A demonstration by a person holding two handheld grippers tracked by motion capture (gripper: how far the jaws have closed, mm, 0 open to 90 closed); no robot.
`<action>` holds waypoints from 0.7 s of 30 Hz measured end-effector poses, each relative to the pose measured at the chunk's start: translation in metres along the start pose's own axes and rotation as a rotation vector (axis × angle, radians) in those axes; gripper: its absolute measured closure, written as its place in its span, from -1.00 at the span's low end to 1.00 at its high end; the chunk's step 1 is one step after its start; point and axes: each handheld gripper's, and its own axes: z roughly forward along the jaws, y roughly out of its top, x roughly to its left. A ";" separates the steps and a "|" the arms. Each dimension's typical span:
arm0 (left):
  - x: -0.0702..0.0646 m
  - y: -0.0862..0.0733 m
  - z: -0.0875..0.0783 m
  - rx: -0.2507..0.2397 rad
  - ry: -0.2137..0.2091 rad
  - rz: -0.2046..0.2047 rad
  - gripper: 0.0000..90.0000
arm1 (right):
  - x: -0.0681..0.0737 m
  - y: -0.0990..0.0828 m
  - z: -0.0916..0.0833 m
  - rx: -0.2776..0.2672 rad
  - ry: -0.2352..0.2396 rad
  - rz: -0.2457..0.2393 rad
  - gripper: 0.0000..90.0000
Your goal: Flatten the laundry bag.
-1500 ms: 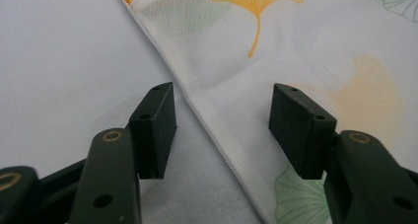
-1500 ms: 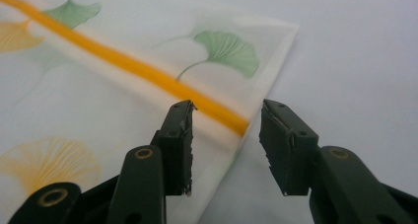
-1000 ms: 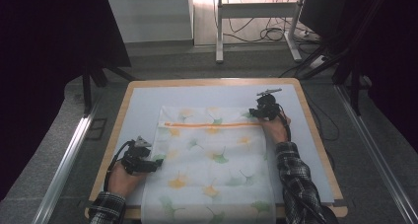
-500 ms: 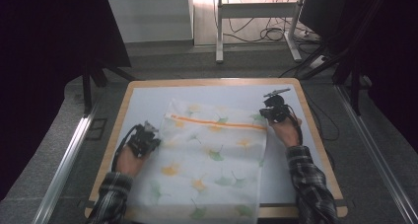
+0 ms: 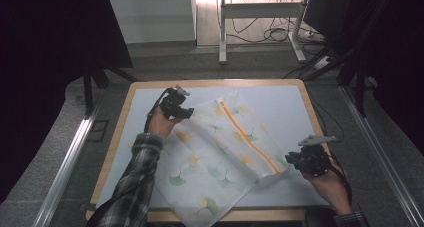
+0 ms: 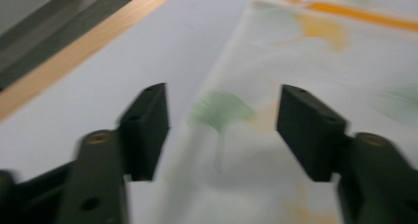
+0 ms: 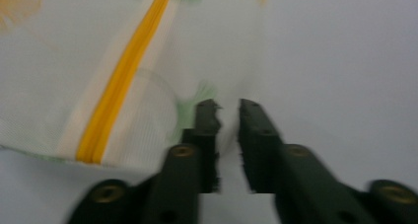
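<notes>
Across the middle of the desk (image 5: 150, 87), lying slantwise on the white mat (image 5: 280, 102): a mesh zip bag (image 5: 220, 157) printed with green and yellow ginkgo leaves, stretching from near the far left corner toward the near right corner, one near corner hanging over the near edge. Running along its right side, an orange zipper (image 5: 247, 137), also showing in the right gripper view (image 7: 118, 81).

At the bag's far end, hovering just over the cloth: left tongs (image 5: 186, 112), standing wide apart (image 6: 222, 130), having just been opening, gripping nothing, with the leaf-printed mesh lying flat below the gap and the bag's edge running under the left-hand jaw.

Near the right edge of the desk, sitting at the zipper's near end: right tongs (image 5: 292, 159), having just been opening, standing narrowly apart (image 7: 227, 110), clamping nothing, the bag's corner lying just beside the tips.
</notes>
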 end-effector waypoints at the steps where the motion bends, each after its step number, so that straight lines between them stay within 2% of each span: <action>1: -0.002 -0.016 -0.015 -0.015 -0.027 -0.005 -0.34 | -0.005 0.006 -0.001 -0.014 -0.025 0.002 0.42; 2: -0.006 -0.031 -0.025 -0.025 -0.041 -0.014 -0.36 | -0.012 0.016 0.002 -0.036 -0.035 0.007 0.38; 4: -0.011 -0.058 -0.041 -0.006 -0.047 -0.023 -0.37 | -0.024 0.035 0.016 -0.055 -0.006 0.022 0.22; 5: -0.015 -0.075 -0.048 0.006 -0.057 -0.037 -0.39 | -0.027 0.043 0.024 -0.056 -0.009 0.025 0.21; 6: -0.018 -0.096 -0.056 0.021 -0.066 -0.054 -0.38 | -0.031 0.052 0.035 -0.058 -0.006 0.026 0.18; 9: -0.027 -0.140 -0.069 0.050 -0.081 -0.122 -0.42 | -0.036 0.077 0.074 -0.058 0.034 0.040 0.11; 11: -0.030 -0.161 -0.072 0.095 -0.073 -0.149 -0.54 | -0.036 0.094 0.104 -0.053 0.044 0.034 0.06; 13: -0.033 -0.172 -0.069 0.145 -0.079 -0.162 -0.70 | -0.036 0.106 0.127 -0.048 0.063 0.062 -0.01; 15: -0.036 -0.171 -0.068 0.158 -0.072 -0.147 -0.80 | -0.035 0.115 0.147 -0.033 0.044 0.063 -0.08; 18: -0.038 -0.166 -0.066 0.139 -0.085 -0.133 -0.56 | -0.031 0.120 0.169 0.034 0.027 0.044 -0.11; 19: -0.038 -0.166 -0.066 0.139 -0.085 -0.133 -0.34 | -0.026 0.120 0.173 0.045 -0.010 0.001 0.07; 20: -0.039 -0.164 -0.066 0.121 -0.086 -0.134 -0.10 | -0.023 0.120 0.172 0.039 -0.005 -0.010 0.38; 21: -0.040 -0.163 -0.065 0.123 -0.086 -0.138 0.00 | -0.020 0.119 0.171 0.035 -0.009 -0.002 0.61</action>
